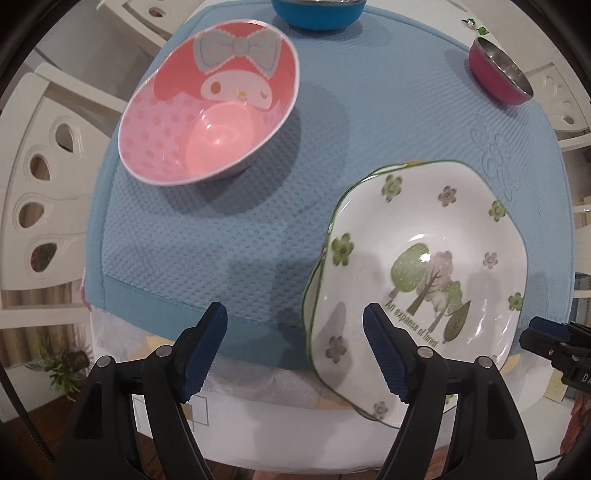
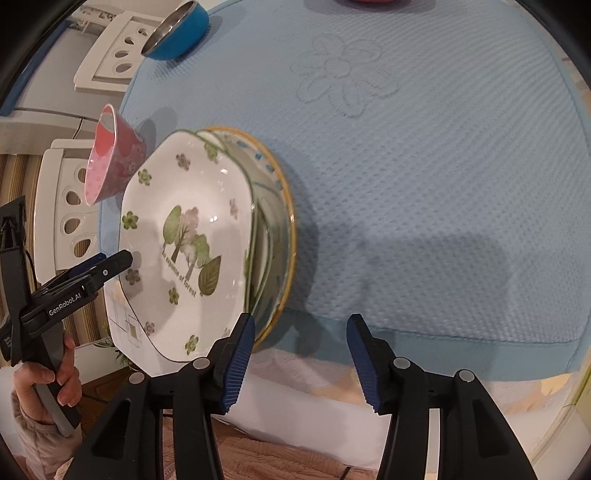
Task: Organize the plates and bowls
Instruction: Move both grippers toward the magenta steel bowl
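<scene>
A white plate with green trees and flowers lies on top of a stack of plates at the near edge of the blue mat; the stack shows in the right wrist view with a yellow-rimmed plate at the bottom. A pink cartoon bowl stands farther left. My left gripper is open, just left of the plate's near edge. My right gripper is open and empty, right of the stack, above the mat's front edge.
A blue steel-lined bowl sits at the mat's far edge and a magenta steel-lined bowl at the far right. White chairs stand around the table. The table's front edge lies under both grippers.
</scene>
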